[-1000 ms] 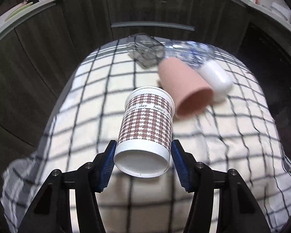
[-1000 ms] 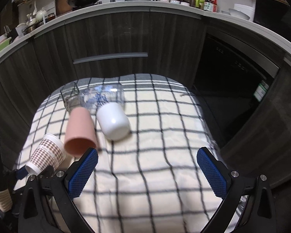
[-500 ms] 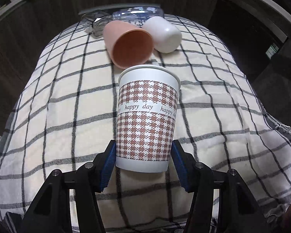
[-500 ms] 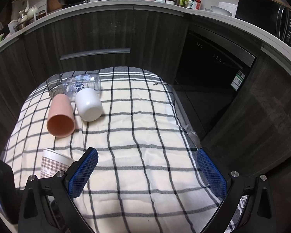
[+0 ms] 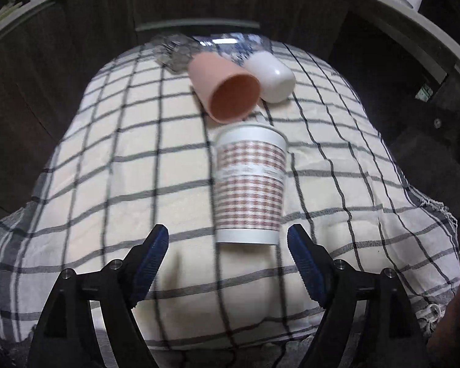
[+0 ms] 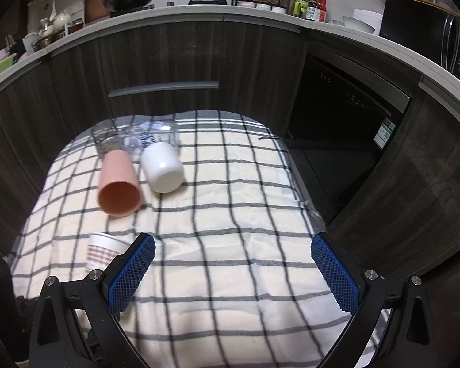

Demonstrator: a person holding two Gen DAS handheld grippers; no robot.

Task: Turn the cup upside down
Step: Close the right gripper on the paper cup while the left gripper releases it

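Under both tongs: checked cloth (image 5: 107, 168) over table. Ahead of left tongs (image 5: 227, 239), released, jaws wide: paper cup (image 5: 250, 184) standing on cloth, touching neither pad. Beyond it, pink cup (image 5: 227, 89) and white cup (image 5: 271, 75) on sides, touching. Right tongs (image 6: 233, 263) released, holding nothing.

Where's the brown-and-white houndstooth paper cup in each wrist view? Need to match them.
Left wrist: the houndstooth paper cup stands centre frame on the checked cloth, just ahead of the open left gripper.
Right wrist: lower left, partly hidden behind the left finger of the right gripper; only its upper part shows.
Shared landmark: the pink plastic cup lying on its side just beyond it.
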